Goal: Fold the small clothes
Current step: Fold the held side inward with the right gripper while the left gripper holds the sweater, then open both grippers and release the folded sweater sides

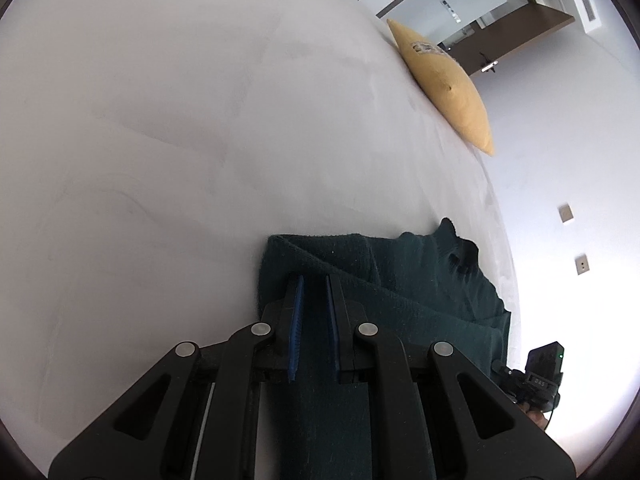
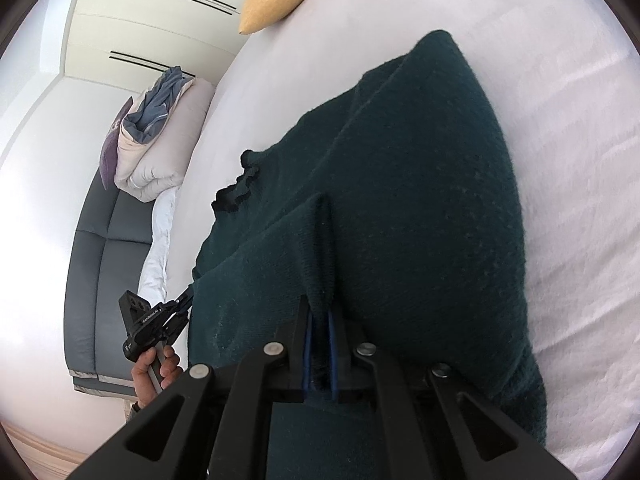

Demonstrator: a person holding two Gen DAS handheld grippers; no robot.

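A dark green knit sweater (image 2: 420, 184) lies partly folded on the white bed (image 2: 560, 80). It also shows in the left wrist view (image 1: 420, 280), low and right of centre. My left gripper (image 1: 314, 280) rests over the sweater's near edge with cloth between its blue pads (image 1: 297, 320) and a narrow gap showing. My right gripper (image 2: 320, 320) is shut on a raised fold of the sweater. The left gripper also appears in the right wrist view (image 2: 188, 300), at the sweater's left edge. The right tool's body shows in the left wrist view (image 1: 540, 376).
A yellow pillow (image 1: 444, 80) lies at the far side of the bed. A grey sofa (image 2: 104, 260) with piled bedding (image 2: 160, 136) stands beside the bed. White wardrobe doors (image 2: 160, 20) stand behind. The bed's edge (image 1: 504, 240) runs close to the sweater.
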